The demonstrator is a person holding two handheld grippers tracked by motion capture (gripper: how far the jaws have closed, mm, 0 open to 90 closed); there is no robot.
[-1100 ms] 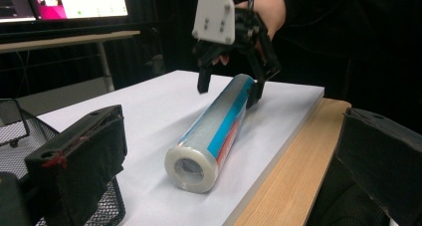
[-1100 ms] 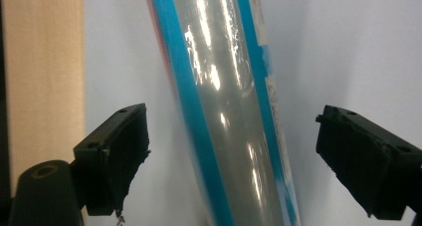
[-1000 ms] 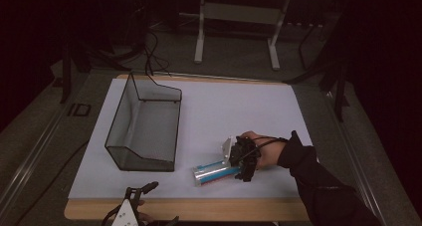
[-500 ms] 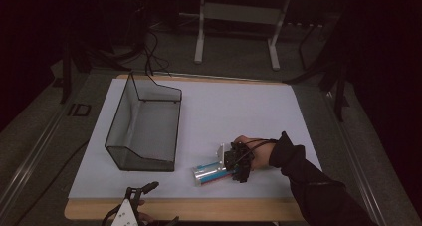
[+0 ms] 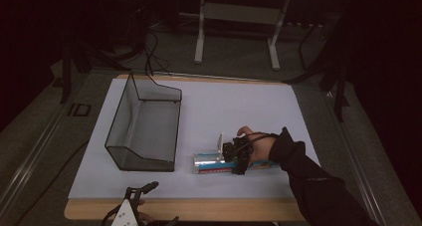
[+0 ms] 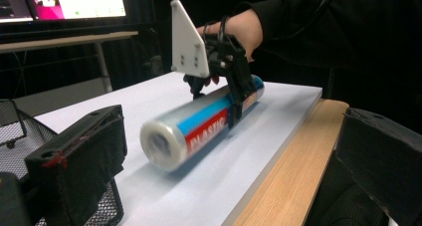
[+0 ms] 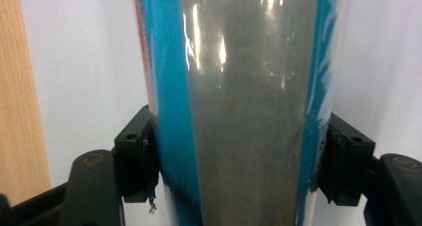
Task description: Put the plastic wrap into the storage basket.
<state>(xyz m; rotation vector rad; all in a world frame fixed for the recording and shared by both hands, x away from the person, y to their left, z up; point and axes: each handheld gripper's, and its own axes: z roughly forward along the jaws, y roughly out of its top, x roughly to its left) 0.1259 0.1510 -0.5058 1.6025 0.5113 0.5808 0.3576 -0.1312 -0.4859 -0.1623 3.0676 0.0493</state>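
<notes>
Lying on its side on the white mat (image 5: 239,111), near the front edge, a roll (image 5: 214,162) of plastic wrap is being gripped by the right gripper (image 5: 238,159); in the right gripper view the two black jaws are being pressed against opposite sides of the roll (image 7: 244,96), one pad on each flank; the blue bands and clear film of the wrapper are being shown between them. In the left gripper view the roll (image 6: 194,129) is being seen end-on, its red label reading "PLASTIC", with the right gripper (image 6: 224,94) clamped across it about midway along and the white plate (image 6: 186,42) standing upright above; the person's hand (image 6: 239,27) is being held over the tool. The left gripper (image 5: 137,193) is being held low at the table's front edge, its jaws spread apart with nothing between them. A wire basket (image 5: 144,124) is being left standing on the mat just to the left of the roll, apart from it; the wooden table edge (image 5: 209,210) is being shown beyond the mat.
</notes>
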